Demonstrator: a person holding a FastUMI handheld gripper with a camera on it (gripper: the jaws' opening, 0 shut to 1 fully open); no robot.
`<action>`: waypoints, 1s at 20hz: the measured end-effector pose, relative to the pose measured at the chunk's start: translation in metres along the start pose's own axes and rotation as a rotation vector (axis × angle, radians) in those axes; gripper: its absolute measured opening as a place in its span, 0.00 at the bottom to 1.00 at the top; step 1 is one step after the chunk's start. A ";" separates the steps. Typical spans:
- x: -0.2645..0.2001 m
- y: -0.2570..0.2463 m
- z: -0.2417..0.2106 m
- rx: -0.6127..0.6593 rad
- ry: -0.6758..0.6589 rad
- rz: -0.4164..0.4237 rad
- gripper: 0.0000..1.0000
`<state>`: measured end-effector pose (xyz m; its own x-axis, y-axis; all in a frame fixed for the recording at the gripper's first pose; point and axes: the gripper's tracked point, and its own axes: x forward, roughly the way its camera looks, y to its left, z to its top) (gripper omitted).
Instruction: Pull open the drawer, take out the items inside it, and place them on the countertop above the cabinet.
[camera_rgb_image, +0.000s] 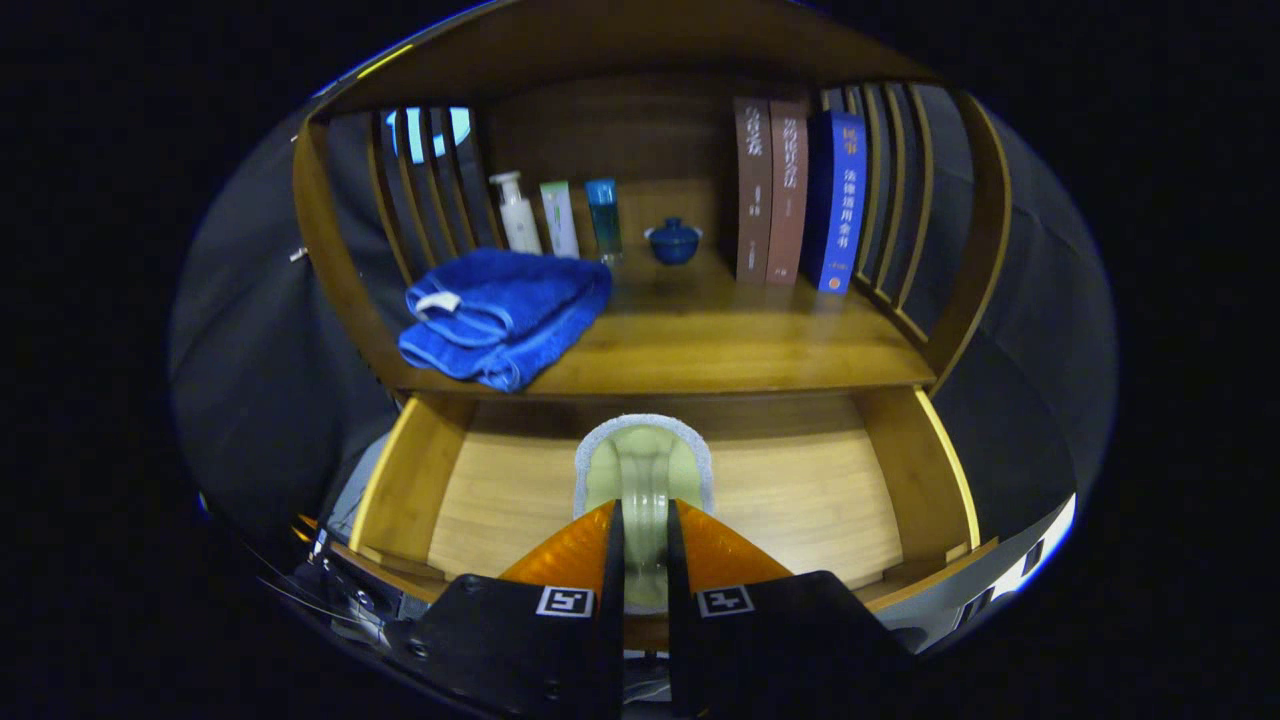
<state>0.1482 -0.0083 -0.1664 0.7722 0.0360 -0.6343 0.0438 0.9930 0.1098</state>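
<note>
Wooden drawer (420, 480) open; claw (640, 530) clamped on pale brush (645, 470); blue towel (505, 315) on countertop (740, 350).

Blue towel (503, 315), pale green brush (645, 478), blue bowl (673, 241), two brown books (771, 190), blue book (838, 200)

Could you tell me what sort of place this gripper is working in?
Probably a mock household shelf unit: a wooden cabinet with an open drawer, a folded blue towel, toiletry bottles and books on its countertop. The gripper is shut on a pale brush-like item.
</note>
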 end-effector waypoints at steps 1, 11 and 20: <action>-0.002 -0.002 0.013 0.006 -0.026 -0.003 0.23; 0.064 0.004 0.108 0.036 -0.063 0.018 0.23; 0.147 -0.010 0.142 -0.012 0.094 -0.038 0.23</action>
<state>0.3508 -0.0291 -0.1522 0.7070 0.0086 -0.7071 0.0638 0.9951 0.0759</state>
